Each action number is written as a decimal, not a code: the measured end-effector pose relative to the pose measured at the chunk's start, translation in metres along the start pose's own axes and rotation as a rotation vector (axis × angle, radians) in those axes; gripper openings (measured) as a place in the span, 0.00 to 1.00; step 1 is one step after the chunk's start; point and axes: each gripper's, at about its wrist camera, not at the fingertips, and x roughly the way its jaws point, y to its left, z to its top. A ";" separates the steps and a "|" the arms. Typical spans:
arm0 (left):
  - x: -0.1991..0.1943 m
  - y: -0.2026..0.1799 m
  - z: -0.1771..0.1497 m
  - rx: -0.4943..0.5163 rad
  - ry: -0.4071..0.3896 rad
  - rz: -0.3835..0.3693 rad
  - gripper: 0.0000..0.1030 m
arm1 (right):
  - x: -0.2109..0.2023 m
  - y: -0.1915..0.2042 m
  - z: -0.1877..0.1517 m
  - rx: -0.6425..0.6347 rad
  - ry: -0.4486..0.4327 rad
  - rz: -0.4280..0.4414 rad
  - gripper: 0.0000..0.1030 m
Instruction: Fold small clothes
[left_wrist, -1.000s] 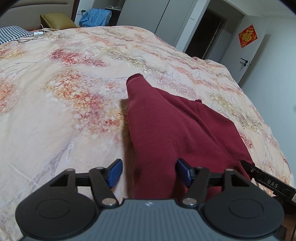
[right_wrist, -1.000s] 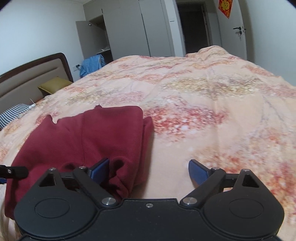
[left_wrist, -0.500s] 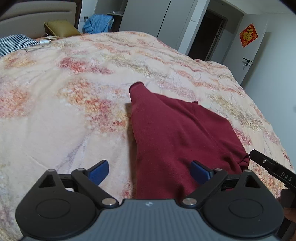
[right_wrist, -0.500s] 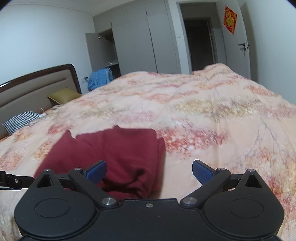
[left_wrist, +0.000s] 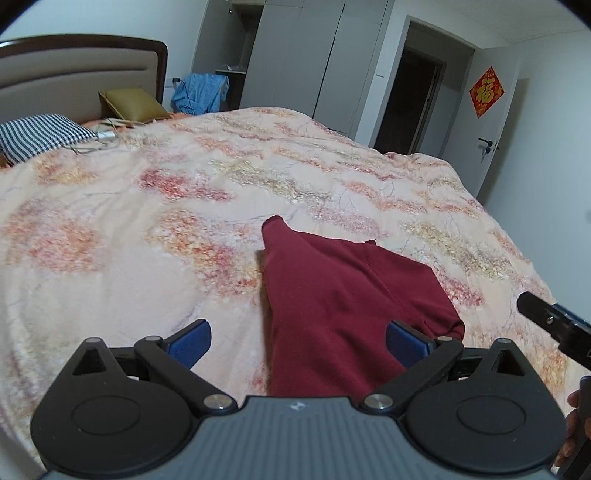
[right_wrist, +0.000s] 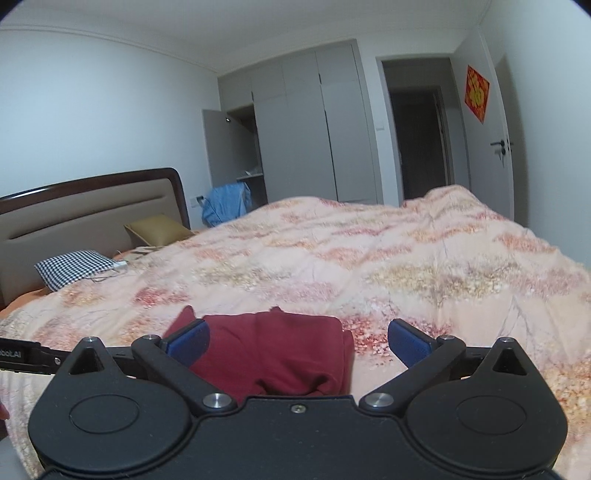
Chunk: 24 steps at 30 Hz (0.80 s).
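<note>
A dark red garment (left_wrist: 351, 295) lies folded on the floral bedspread (left_wrist: 147, 229), with one narrow end pointing toward the headboard. My left gripper (left_wrist: 299, 338) hovers above its near edge. The jaws are opening, the blue pads are wide apart, and nothing is pinched between them. In the right wrist view the same garment (right_wrist: 273, 350) lies flat beneath my right gripper (right_wrist: 299, 338), which is open and off the cloth. One finger of the other gripper pokes in at each view's edge.
A padded headboard (right_wrist: 85, 221), a checked pillow (left_wrist: 40, 134) and an olive cushion (left_wrist: 131, 105) are at the head of the bed. Blue clothing (left_wrist: 201, 92) hangs by the grey wardrobe (right_wrist: 303, 129). A dark doorway (right_wrist: 417, 144) stands beyond the bed.
Both grippers have risen and drawn back from the red garment, so it looks smaller and lower in each view. The left jaws widened from around the cloth; the right jaws widened slightly.
</note>
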 end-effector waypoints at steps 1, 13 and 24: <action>-0.007 -0.002 -0.003 0.010 -0.002 0.008 1.00 | -0.007 0.002 -0.001 -0.005 -0.005 0.003 0.99; -0.085 -0.013 -0.051 0.069 -0.063 0.046 1.00 | -0.086 0.017 -0.031 0.005 -0.024 0.013 0.99; -0.124 0.003 -0.097 0.059 -0.098 0.048 1.00 | -0.142 0.027 -0.060 0.004 -0.080 -0.018 0.99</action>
